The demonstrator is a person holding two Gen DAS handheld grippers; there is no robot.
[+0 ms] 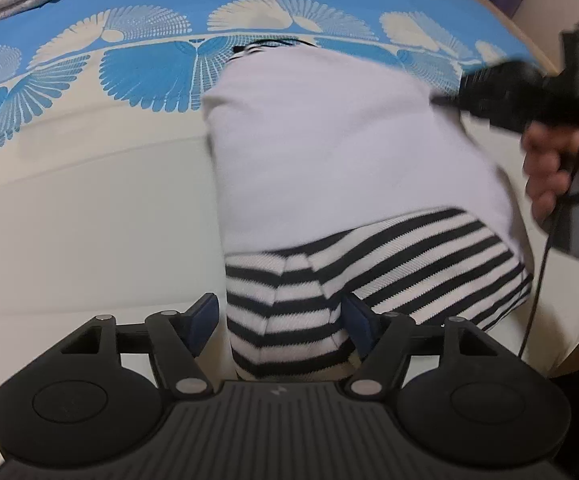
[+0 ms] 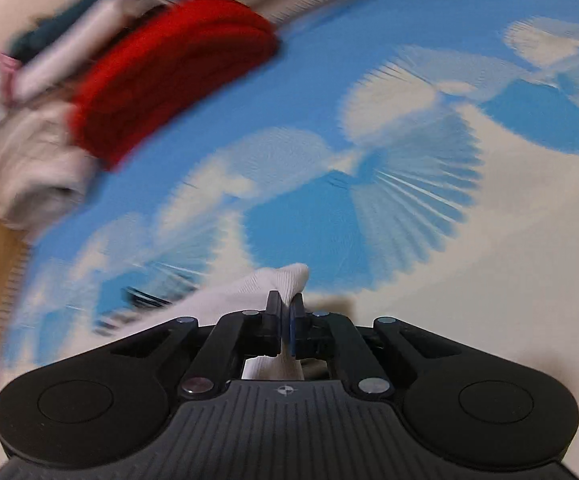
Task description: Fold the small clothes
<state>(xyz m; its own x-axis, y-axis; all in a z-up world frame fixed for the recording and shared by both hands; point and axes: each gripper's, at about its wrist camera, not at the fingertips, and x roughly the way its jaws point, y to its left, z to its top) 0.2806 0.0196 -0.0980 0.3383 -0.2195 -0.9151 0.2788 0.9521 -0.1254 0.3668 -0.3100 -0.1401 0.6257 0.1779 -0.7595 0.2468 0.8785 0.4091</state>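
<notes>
A: Where's the garment (image 1: 329, 152)?

B: On the bedspread (image 1: 89, 220), towards its right edge. Your right gripper (image 2: 288, 312) is pinched tight on a white corner of it; your left gripper (image 1: 279, 320) stands wide around the striped sleeve (image 1: 289, 320), not clamping.

A: Risks?

B: Pull right and the thin corner could slip out, or drag everything off that edge. Open room lies left.

bare bedspread (image 1: 89, 220) left, clothes pile (image 2: 161, 72) beyond
</notes>
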